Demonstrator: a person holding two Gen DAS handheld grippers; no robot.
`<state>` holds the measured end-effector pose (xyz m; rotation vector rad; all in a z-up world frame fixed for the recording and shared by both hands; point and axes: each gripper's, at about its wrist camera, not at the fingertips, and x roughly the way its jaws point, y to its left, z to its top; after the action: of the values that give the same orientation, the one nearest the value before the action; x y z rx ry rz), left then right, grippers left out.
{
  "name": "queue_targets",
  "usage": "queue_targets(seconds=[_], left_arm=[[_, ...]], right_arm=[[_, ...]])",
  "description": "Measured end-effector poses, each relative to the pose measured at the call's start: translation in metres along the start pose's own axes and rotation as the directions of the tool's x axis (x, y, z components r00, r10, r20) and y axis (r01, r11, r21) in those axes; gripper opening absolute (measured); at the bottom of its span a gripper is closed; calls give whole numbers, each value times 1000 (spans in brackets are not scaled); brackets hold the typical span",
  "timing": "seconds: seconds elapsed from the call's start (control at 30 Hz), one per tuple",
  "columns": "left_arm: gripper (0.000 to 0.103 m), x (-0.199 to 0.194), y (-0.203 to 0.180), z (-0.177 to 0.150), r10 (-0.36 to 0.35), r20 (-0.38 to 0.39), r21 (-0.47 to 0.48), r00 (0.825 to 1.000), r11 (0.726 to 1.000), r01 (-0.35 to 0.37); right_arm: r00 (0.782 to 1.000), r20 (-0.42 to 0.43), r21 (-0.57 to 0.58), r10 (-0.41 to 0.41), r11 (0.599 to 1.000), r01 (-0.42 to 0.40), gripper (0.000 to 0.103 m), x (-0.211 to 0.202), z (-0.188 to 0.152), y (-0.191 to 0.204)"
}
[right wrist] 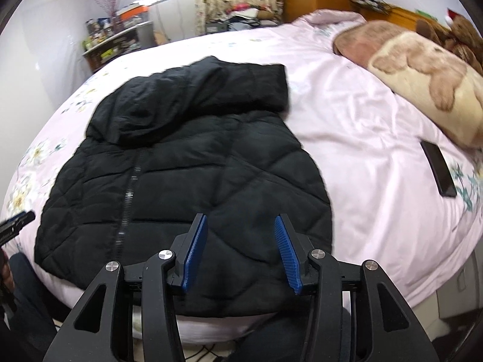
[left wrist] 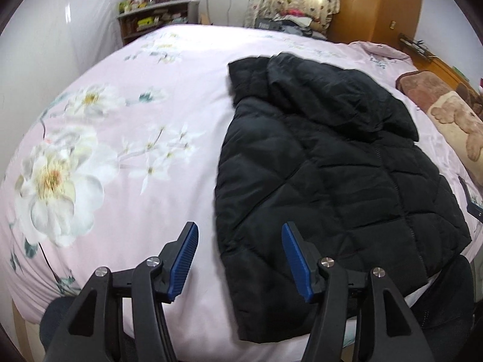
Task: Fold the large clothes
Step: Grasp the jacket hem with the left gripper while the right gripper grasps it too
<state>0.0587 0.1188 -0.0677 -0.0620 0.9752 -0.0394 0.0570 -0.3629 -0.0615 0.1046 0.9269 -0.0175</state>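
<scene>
A black quilted puffer jacket (left wrist: 326,169) lies flat on the pink floral bed cover (left wrist: 126,138), zipper up, sleeves folded in, hood toward the far side. It also shows in the right wrist view (right wrist: 187,163). My left gripper (left wrist: 240,235) is open and empty, hovering over the jacket's near left hem corner. My right gripper (right wrist: 241,226) is open and empty, above the jacket's near right hem. The left gripper's tip (right wrist: 16,221) shows at the left edge of the right wrist view.
A dark phone (right wrist: 438,169) lies on the bed right of the jacket. A bear-print blanket (right wrist: 422,78) and pillow sit at the head of the bed. Shelves (left wrist: 157,18) and a wooden wardrobe (left wrist: 377,3) stand beyond the bed. The bed's near edge is just below the grippers.
</scene>
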Motion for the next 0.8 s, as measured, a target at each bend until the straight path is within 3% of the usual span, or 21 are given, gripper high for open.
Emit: queue_targets(seconds=[0.13, 0.27, 0.53, 0.67, 0.77, 0.8], left_arm=[[60, 17, 7, -10, -24, -57, -30, 998, 999, 22], [63, 31, 7, -20, -61, -106, -47, 992, 997, 56], [65, 49, -8, -31, -96, -149, -22, 984, 995, 94], [65, 56, -10, -32, -89, -166, -18, 982, 996, 87], [51, 54, -14, -29, -91, -172, 1, 981, 996, 93], [42, 52, -17, -27, -90, -170, 13, 981, 996, 94]], right_arm=[[999, -27, 57, -21, 998, 23, 59, 10, -2, -27], [998, -67, 127, -18, 992, 26, 60, 23, -5, -54], [978, -187, 247, 91, 968, -43, 60, 58, -17, -85], [948, -240, 310, 207, 942, -127, 60, 74, -21, -87], [934, -275, 298, 227, 944, -142, 60, 80, -21, -83], [933, -279, 293, 228, 945, -143, 51, 79, -21, -81]])
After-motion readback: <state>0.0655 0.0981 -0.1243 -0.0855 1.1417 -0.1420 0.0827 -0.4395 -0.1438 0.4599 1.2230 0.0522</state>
